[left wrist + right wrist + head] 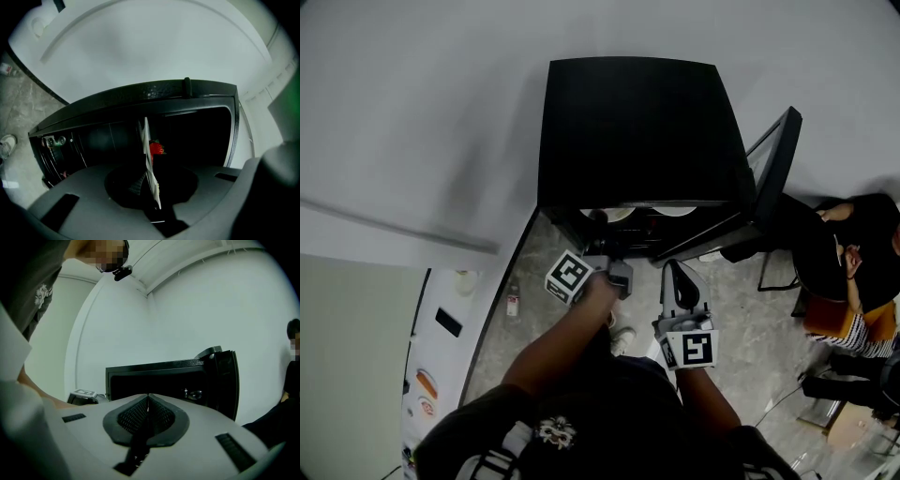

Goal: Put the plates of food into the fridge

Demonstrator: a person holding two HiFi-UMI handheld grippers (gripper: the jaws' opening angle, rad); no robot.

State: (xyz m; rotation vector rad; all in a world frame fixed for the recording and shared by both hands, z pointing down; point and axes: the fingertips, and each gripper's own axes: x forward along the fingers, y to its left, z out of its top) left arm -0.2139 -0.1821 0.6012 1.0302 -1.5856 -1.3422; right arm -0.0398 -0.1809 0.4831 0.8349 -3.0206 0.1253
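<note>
The left gripper (151,188) has its jaws clamped on a plate (146,140) carrying a strawberry (157,149), at the open fridge (140,91). Keep it level, slide it fully inside, and let go only once it rests. The right gripper (148,397), jaws together and empty, should stay clear.

The fridge (637,131) is black throughout, and its open door (776,164) at right is likewise black; the plate (147,154) in the left gripper (151,187) shows a white edge, and the strawberry (157,149) on it is red. Both grippers have grey bodies; the right gripper (148,401) carries black, mesh-patterned pads (133,416); the left marker cube (569,276) and right marker cube (696,349) bear black squares on white. The floor (741,319) is grey with mottled stone veining; the far wall (422,112) is plain pale grey; the seated person's top (844,330) at right is striped black and white.
</note>
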